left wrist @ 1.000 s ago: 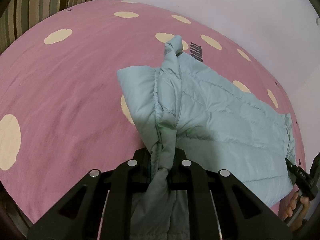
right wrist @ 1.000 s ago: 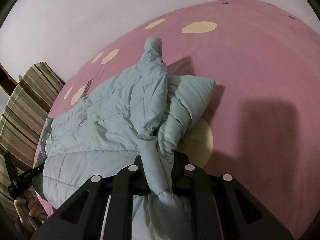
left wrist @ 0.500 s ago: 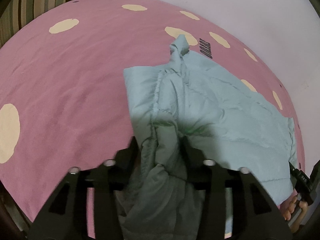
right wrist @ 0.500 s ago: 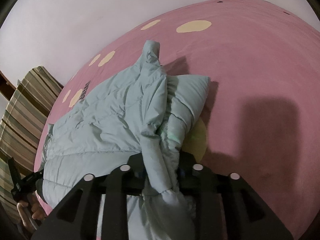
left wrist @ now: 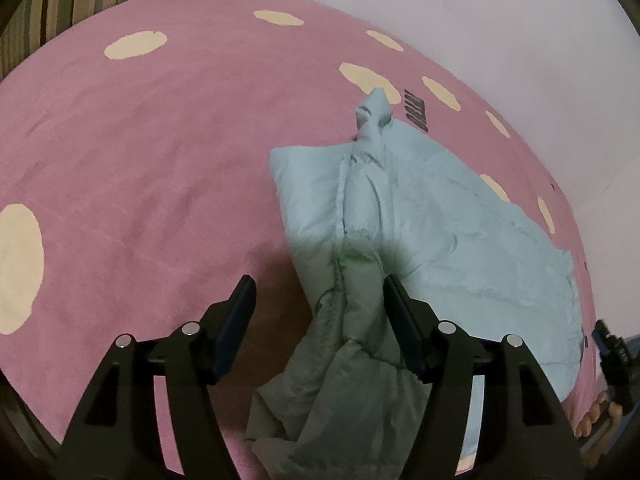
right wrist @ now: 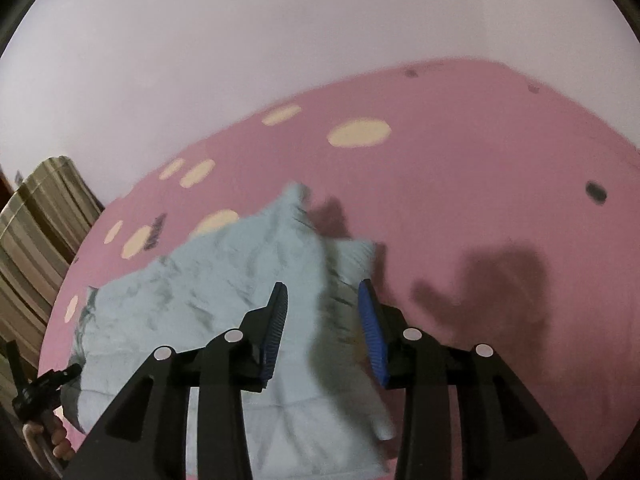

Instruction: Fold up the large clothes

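Both tongs are opening, left tongs and right tongs, with the jacket slack between them mid-right on the pink bed, so I'd let the fold drop clean and lift straight off without snagging that bunched ridge.

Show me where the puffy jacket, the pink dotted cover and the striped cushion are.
puffy jacket (left wrist: pixel 460 240), left wrist view, on its quilted body right of the bunched fold.
pink dotted cover (left wrist: pixel 160 152), left wrist view, on a bare pink stretch.
striped cushion (right wrist: pixel 36 240), right wrist view, on its striped face at the left edge.
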`<state>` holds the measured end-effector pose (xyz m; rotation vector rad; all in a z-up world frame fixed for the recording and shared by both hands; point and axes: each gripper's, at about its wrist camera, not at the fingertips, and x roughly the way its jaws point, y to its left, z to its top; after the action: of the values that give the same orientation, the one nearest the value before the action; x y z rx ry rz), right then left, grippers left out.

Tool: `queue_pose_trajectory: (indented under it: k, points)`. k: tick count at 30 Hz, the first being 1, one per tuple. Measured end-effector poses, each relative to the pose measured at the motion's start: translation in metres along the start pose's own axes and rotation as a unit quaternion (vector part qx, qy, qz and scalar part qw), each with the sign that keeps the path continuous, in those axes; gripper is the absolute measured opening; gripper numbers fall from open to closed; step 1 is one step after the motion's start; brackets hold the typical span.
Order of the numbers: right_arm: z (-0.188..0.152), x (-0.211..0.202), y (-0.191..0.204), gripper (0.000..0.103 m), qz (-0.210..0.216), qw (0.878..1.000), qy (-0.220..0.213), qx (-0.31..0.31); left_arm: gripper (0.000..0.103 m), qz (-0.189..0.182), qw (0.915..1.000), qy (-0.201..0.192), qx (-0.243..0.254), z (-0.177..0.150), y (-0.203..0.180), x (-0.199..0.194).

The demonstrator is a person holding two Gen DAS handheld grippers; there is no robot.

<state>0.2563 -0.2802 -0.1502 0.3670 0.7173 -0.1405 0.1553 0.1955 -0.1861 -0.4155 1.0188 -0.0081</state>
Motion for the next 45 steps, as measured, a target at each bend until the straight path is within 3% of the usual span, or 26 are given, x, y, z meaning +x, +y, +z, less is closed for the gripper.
queue_pose_trajectory:
  k: [2, 6, 14, 22, 30, 32, 37, 40, 45]
  points:
    - [-0.003, -0.002, 0.017, 0.031, 0.018, 1.000, -0.001, -0.019, 0.065, 0.000, 1.0000, 0.004, 0.004, -0.002, -0.001, 0.003]
    - [-0.019, 0.013, 0.065, 0.024, 0.063, 0.995, 0.040, -0.071, 0.065, 0.003, 0.9999, 0.004, 0.011, -0.001, -0.002, 0.005]
    - [-0.039, 0.047, 0.148, 0.023, 0.090, 0.983, 0.080, -0.138, 0.066, 0.010, 0.9997, 0.001, 0.020, 0.003, -0.005, 0.007]
    - [-0.072, 0.076, 0.172, 0.023, 0.052, 0.977, 0.111, -0.177, 0.071, 0.001, 0.9999, 0.006, 0.016, 0.010, 0.001, 0.013]
    - [-0.081, 0.078, 0.172, 0.023, 0.042, 0.975, 0.116, -0.185, 0.071, -0.020, 0.9994, 0.025, 0.012, 0.019, 0.002, 0.025]
    - [-0.082, 0.077, 0.172, 0.023, 0.040, 0.975, 0.114, -0.187, 0.066, -0.028, 0.9992, 0.029, 0.008, 0.020, 0.002, 0.029]
    - [-0.081, 0.079, 0.175, 0.023, 0.036, 0.974, 0.114, -0.191, 0.029, -0.072, 0.9963, 0.047, 0.003, 0.020, -0.002, 0.035]
    - [-0.082, 0.080, 0.176, 0.023, 0.034, 0.974, 0.112, -0.195, 0.019, -0.076, 0.9962, 0.042, 0.002, 0.020, -0.007, 0.028]
    - [-0.084, 0.081, 0.177, 0.023, 0.029, 0.973, 0.110, -0.202, 0.015, -0.067, 0.9975, 0.012, 0.018, 0.021, -0.024, 0.003]
